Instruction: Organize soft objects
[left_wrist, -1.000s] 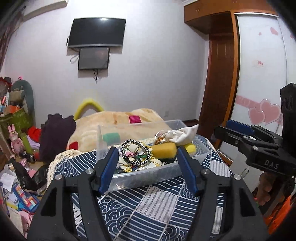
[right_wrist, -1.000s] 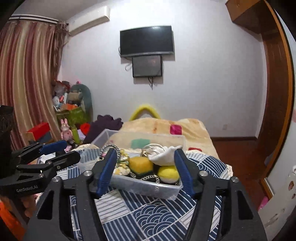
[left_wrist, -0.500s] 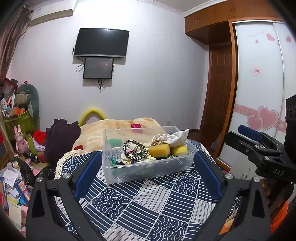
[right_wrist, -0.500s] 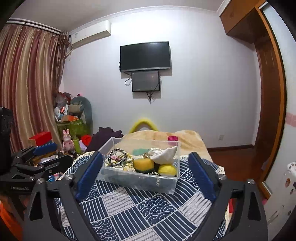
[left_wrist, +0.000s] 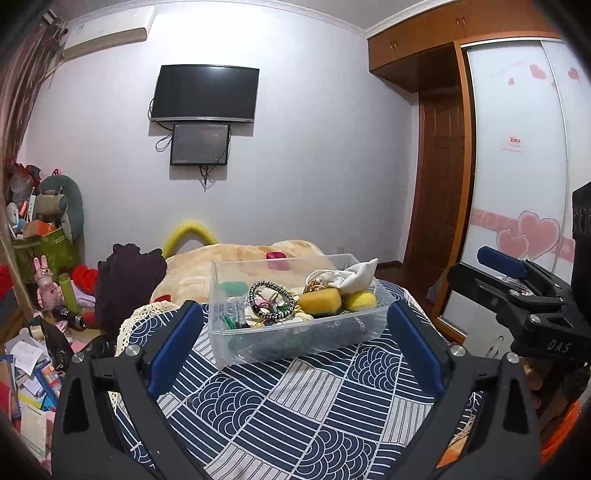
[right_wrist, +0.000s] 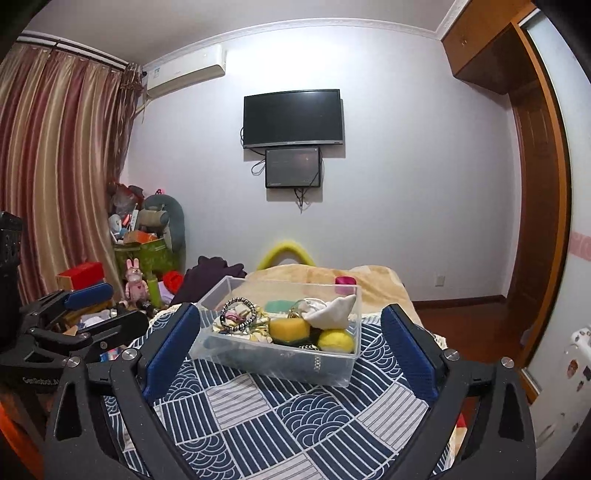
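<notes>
Both claws stood spread wide and held nothing: the left gripper (left_wrist: 293, 343) and right gripper (right_wrist: 290, 345) hung short of the clear bin (left_wrist: 295, 332) on the patterned cloth (left_wrist: 295, 406). Sponge (left_wrist: 319, 300), white cloth (left_wrist: 356, 278) and beaded band (left_wrist: 271, 300) lay inside; smaller bits beneath were unclear.

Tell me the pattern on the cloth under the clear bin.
Navy-and-white patchwork of wave scallops and stripes on the cloth beneath the clear bin; clearest in the right wrist view.

It was a lived-in home bedroom — a bed (left_wrist: 236, 258) under a beige blanket, a wall-mounted television (right_wrist: 293, 117), striped curtains (right_wrist: 55, 166) and a heart-patterned wardrobe (left_wrist: 524, 184) (sliding doors).
</notes>
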